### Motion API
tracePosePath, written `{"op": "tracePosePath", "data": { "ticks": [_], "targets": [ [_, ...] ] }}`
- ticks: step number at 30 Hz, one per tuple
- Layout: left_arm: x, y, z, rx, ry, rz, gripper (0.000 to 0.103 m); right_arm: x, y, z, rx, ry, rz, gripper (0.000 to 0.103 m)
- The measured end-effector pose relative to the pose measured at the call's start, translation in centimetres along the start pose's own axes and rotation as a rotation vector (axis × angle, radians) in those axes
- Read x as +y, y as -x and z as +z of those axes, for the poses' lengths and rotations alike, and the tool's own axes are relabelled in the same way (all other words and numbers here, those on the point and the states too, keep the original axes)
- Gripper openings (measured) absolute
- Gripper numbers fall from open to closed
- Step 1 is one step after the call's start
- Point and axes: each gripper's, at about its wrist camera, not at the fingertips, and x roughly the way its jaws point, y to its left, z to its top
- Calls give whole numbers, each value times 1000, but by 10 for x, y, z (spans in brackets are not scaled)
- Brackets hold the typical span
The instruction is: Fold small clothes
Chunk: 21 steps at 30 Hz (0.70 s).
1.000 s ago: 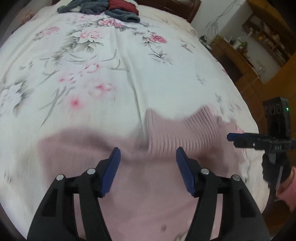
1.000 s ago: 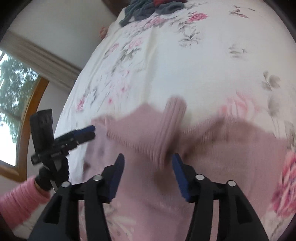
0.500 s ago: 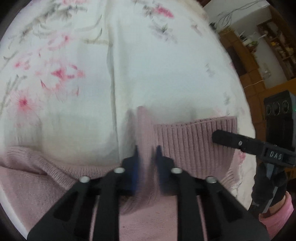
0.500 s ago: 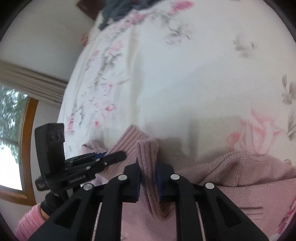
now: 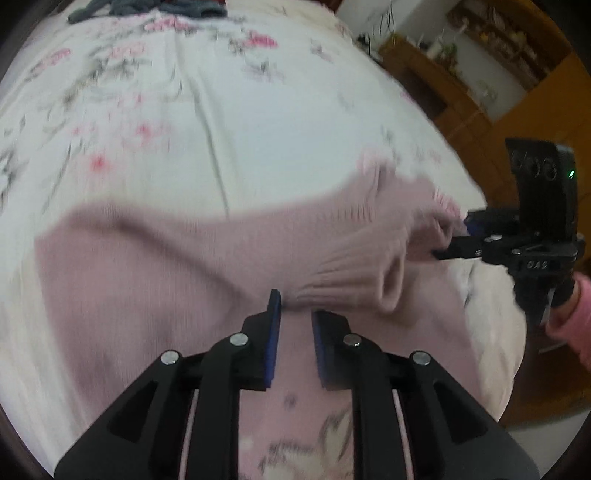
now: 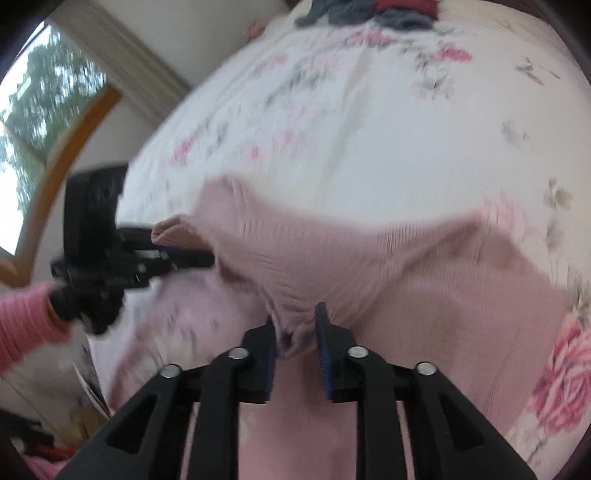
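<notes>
A pink knit sweater [image 5: 184, 266] lies spread on the flowered bedsheet [image 5: 258, 129]. Its ribbed hem is raised and stretched between the two grippers. My left gripper [image 5: 295, 314] is shut on a bunched fold of the hem. The right gripper [image 5: 448, 245] shows at the right of that view, clamped on the other end of the hem. In the right wrist view my right gripper [image 6: 295, 325] pinches gathered sweater [image 6: 406, 266] fabric. The left gripper [image 6: 192, 258] there holds the hem corner at the left. The frames are blurred by motion.
A pile of dark grey and red clothes [image 5: 147, 7] sits at the bed's far end. Wooden furniture [image 5: 461, 99] stands beyond the bed's right edge, and a window [image 6: 37, 110] lies past the left edge. Pink sleeves [image 6: 22, 325] hold the grippers.
Both grippers went from open above the hem to shut on it. They have since lifted it and drawn it back, pulling the hem taut between them.
</notes>
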Motion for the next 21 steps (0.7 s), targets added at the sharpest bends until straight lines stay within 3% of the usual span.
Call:
{"op": "tracePosePath", "data": {
  "ticks": [3,6,8,13,16,18,21],
  "targets": [
    [2,-6,-24,64,-11,6,16,-3,-7,-20,60,-15,11,29],
    [11,-2,-33,82,29,-27,18,-13,0,-24,45,-83,56,37],
    [22,6,-26,50,79,-51,20,-21,7,-20,11,-135,72,47],
    [57,11,4,-58,276,-100,33,-48,3,12,-46,-277,87,49],
    [72,-9,18,-19,358,-32,33,-64,-15,29,-34,-352,92,49],
    [82,-26,22,0,417,-49,31,-71,-27,35,-11,-376,86,50],
    [79,-38,29,7,418,-54,30,-81,-45,41,26,-414,96,50]
  ]
}}
